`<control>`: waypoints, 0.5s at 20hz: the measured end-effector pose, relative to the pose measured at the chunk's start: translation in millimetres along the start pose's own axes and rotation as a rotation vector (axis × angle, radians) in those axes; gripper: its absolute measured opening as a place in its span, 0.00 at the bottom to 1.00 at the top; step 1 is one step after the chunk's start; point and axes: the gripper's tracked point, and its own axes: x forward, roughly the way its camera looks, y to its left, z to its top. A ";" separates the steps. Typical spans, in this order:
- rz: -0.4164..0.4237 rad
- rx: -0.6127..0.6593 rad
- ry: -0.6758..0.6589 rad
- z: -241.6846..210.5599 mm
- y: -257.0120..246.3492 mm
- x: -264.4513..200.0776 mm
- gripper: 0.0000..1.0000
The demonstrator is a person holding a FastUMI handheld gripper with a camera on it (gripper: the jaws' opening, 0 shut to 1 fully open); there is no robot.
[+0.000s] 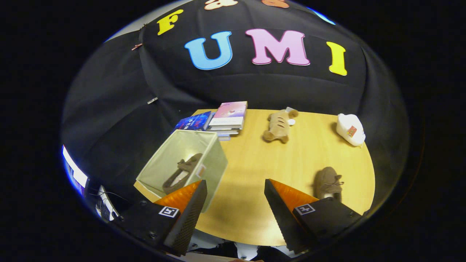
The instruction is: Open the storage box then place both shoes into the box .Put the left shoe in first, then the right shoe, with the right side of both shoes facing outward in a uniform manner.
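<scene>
Gripper (236, 193) fingers spread, empty, above table (255, 171); storage box (171, 160) apparently holds one shoe (182, 173); second shoe (327, 182) outside.

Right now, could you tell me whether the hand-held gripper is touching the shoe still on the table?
Apart. The gripper view shows the hand-held gripper open with bare table between its fingers; the brown shoe lies beyond the right finger, ungripped.
</scene>
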 end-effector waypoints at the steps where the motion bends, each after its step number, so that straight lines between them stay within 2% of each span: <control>1: -0.015 0.004 0.006 -6.0 -19.8 -2.5 0.99; 10: -0.173 0.032 0.068 -65.1 -201.3 -7.2 0.99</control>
